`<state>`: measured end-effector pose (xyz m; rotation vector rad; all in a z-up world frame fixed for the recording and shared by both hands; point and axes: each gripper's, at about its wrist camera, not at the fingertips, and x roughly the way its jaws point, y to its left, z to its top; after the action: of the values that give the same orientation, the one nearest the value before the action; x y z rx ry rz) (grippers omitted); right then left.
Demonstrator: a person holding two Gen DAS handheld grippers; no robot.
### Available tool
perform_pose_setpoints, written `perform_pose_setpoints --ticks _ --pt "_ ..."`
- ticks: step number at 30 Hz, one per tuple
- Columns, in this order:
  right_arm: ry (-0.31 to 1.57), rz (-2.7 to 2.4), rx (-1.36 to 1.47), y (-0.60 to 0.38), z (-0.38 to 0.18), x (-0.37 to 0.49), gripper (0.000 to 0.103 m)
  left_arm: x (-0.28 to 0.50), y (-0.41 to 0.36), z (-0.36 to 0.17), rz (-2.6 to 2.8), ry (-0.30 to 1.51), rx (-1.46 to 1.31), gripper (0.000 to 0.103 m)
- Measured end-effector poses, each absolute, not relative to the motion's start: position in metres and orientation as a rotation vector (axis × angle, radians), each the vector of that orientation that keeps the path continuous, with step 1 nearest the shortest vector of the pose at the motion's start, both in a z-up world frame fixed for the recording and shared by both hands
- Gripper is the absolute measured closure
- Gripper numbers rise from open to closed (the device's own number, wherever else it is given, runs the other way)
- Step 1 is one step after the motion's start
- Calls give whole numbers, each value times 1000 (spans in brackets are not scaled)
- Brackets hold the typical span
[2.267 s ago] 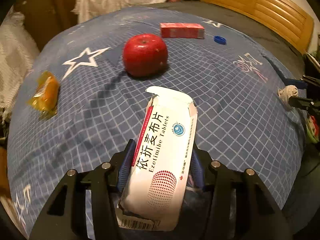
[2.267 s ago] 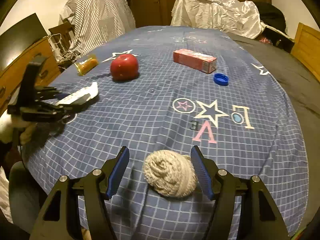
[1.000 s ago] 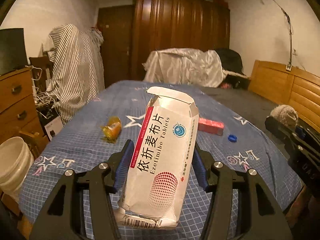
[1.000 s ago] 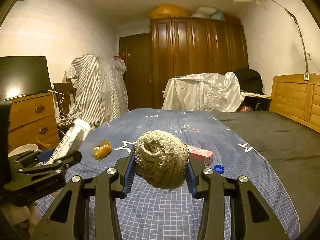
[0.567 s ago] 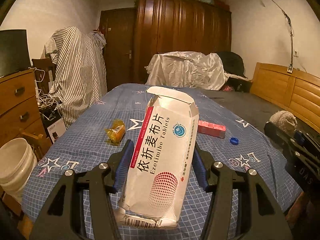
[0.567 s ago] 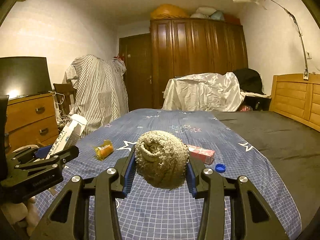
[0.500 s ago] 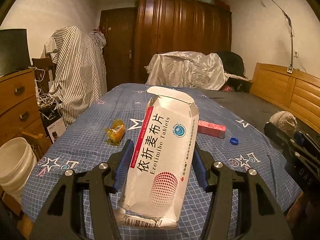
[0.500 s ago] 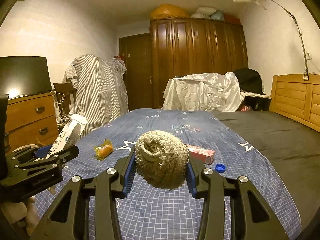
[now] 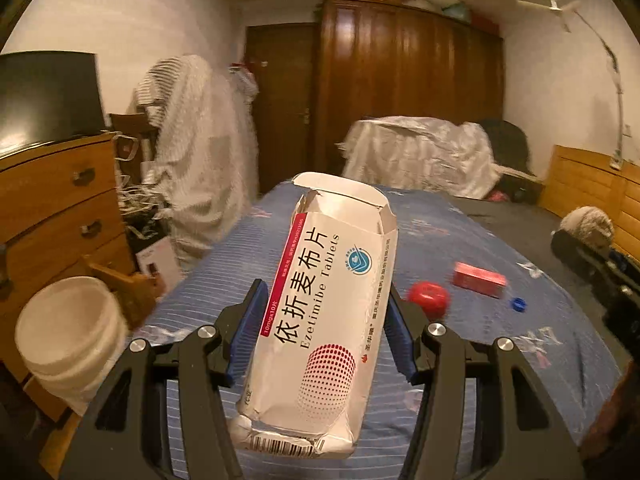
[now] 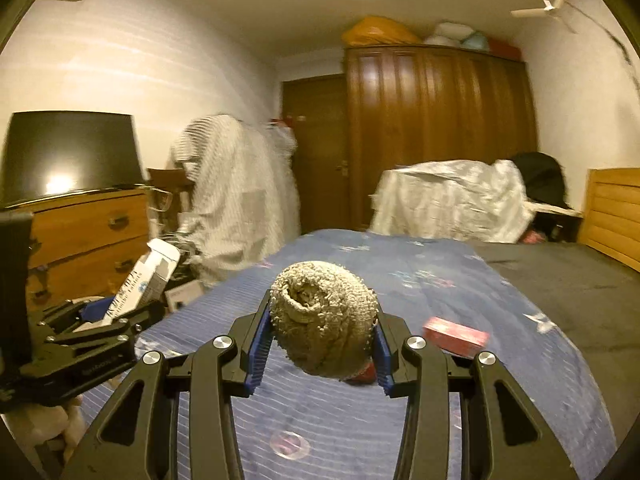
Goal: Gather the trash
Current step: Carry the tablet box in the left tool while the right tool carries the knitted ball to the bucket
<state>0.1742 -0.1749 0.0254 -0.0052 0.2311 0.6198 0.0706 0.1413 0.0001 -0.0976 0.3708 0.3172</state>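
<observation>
My left gripper [image 9: 326,328] is shut on a white tablet box [image 9: 320,320] with a torn top flap, held up above the blue star-patterned bedspread [image 9: 460,236]. In the right wrist view the same box [image 10: 142,284] shows at the far left. My right gripper [image 10: 322,340] is shut on a crumpled beige wad [image 10: 324,318], which also shows at the right edge as the wad [image 9: 586,224]. A white bucket [image 9: 68,332] stands low at the left, beside the bed. On the bedspread lie a red apple [image 9: 428,298], a red carton [image 9: 478,278] and a blue cap [image 9: 518,305].
A wooden dresser [image 9: 52,208] with a dark screen on top stands to the left. A striped cloth [image 9: 200,152] drapes furniture beyond it. A dark wardrobe [image 9: 408,92] and a white-covered heap [image 9: 420,156] fill the far end. A wooden headboard [image 9: 592,184] runs along the right.
Both grippers have swung to the left and risen a little, still holding the box and the wad. The bucket now sits larger at the left, and the apple has come into the left view.
</observation>
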Motion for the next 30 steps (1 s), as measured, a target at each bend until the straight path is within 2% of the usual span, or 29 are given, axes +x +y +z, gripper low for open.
perform_pose_setpoints --ticks 15,26,30 --pt "300 1001 -118 44 69 152 59 12 307 25 639 391 -156 49" --pt "357 1181 -239 207 84 119 58 -23 395 14 747 470 -231 49" --pt "433 1245 -294 276 84 116 58 -30 427 9 768 522 -243 49"
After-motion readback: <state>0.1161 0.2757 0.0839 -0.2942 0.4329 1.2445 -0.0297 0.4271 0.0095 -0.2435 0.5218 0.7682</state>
